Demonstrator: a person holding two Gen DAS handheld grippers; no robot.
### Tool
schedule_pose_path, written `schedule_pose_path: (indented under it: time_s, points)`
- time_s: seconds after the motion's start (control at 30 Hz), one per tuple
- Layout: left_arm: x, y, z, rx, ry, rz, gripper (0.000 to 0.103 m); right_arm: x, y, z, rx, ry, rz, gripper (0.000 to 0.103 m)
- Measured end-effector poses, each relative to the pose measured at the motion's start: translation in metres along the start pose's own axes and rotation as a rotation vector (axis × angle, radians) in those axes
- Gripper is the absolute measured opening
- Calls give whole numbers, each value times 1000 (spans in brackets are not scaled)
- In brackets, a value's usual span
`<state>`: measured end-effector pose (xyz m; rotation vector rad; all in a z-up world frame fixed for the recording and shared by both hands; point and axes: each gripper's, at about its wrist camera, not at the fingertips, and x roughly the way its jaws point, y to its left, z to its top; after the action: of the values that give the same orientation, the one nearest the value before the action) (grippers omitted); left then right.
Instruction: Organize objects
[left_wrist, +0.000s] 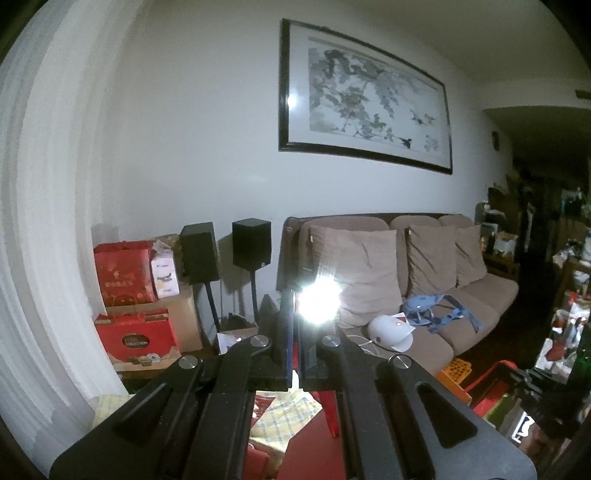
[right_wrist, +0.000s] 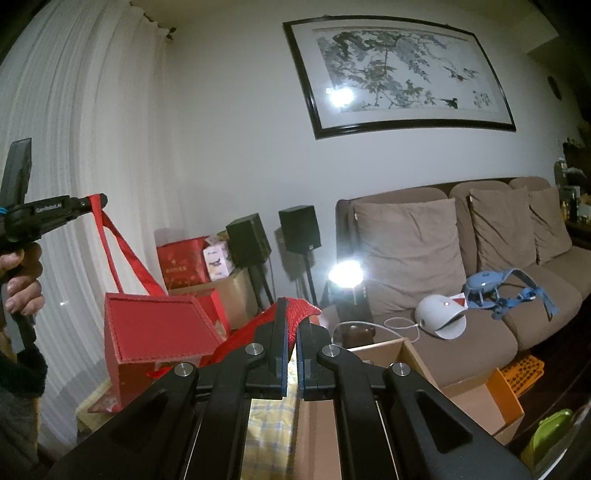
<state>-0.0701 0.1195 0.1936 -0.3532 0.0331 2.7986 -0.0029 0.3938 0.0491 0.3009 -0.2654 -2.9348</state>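
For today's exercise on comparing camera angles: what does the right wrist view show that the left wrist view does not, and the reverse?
Only the right wrist view shows the left gripper pinching a red ribbon handle of the red gift bag, the hand holding it, and the right gripper shut on red mesh fabric. Only the left wrist view shows a red Collection box. Both share the sofa, framed painting and two black speakers.
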Motion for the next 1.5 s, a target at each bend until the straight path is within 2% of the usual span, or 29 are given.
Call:
schedule_pose_path:
  time_s: [0.13,0.43,0.7,1.5]
  points:
    - [2,-4,0,-1,3,-27,1,-1,-2,0,2,-3,-6,2]
    - [8,-13,6,7,-8,-34,1,-4,-7,0,7,5,-23,2]
    - [17,-22,7,13,19,-76,1,-8,-3,1,-24,8,-49,2]
    - [33,-52,6,51,49,-116,1,-19,-11,8,-50,-3,-131,2]
